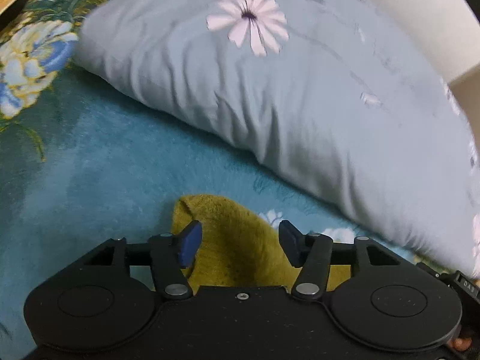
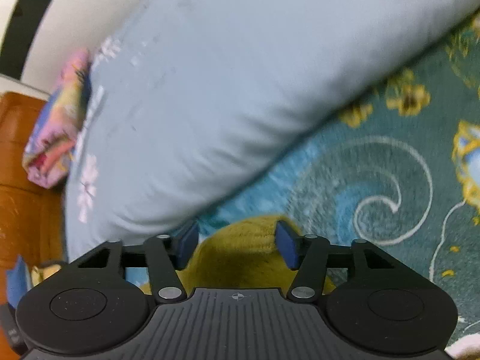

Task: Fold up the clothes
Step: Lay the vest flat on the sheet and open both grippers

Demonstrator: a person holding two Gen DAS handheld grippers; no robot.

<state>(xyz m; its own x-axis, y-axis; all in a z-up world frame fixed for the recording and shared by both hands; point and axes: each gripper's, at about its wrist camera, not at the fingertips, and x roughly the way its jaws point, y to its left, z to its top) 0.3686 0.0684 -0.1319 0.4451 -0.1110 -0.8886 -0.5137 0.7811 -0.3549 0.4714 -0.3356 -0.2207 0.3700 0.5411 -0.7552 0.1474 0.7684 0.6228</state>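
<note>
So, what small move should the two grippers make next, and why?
Probably close both on the yellow-green cloth. The left gripper and the right gripper are both open, each with a part of the cloth between its blue pads, on the teal blanket.

Pillow point(image 1: 270, 90) blocks ahead, seemingly bare blanket point(image 1: 90, 165) leftward

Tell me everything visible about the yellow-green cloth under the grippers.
The cloth is olive yellow and fuzzy, like knit or fleece. Only a rounded, humped part shows in each wrist view, lying on the teal floral blanket just short of the pale blue pillow. It sits between the open fingers of the left gripper and the right gripper; neither is clamped on it. Its full shape is hidden beneath the grippers.
</note>
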